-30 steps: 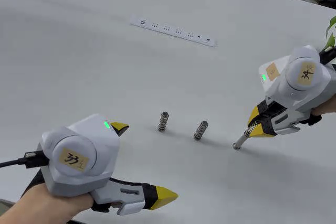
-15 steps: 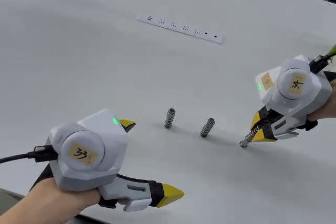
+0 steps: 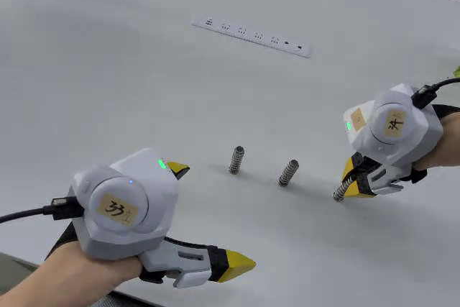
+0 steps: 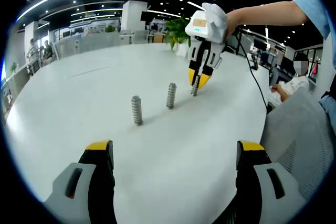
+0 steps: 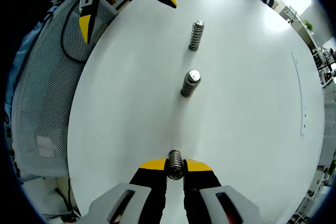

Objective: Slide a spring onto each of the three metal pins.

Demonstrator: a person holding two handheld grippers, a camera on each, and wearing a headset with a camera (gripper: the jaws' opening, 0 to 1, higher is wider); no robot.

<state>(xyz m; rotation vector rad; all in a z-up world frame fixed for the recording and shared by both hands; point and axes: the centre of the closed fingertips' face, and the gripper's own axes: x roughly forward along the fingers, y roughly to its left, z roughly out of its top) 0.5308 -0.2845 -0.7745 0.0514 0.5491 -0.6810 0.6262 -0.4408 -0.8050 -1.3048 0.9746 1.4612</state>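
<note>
White tabletop (image 3: 108, 84) runs broad and bare from the pins back to a power strip (image 3: 251, 35) near the far side; its near edge lies close under the left gripper (image 3: 208, 217), whose jaws stand wide apart with nothing between them. At mid-table a first sprung pin (image 3: 236, 159) stands upright, with a second sprung pin (image 3: 288, 172) beside it, apart. Further right, the right gripper (image 3: 353, 182) pinches a third spring (image 3: 343, 189), tilted, low end at the surface; whether a pin sits inside it I cannot tell

Three pins (image 3: 237, 159) stand in a row (springs (image 3: 288, 172) around each).
</note>
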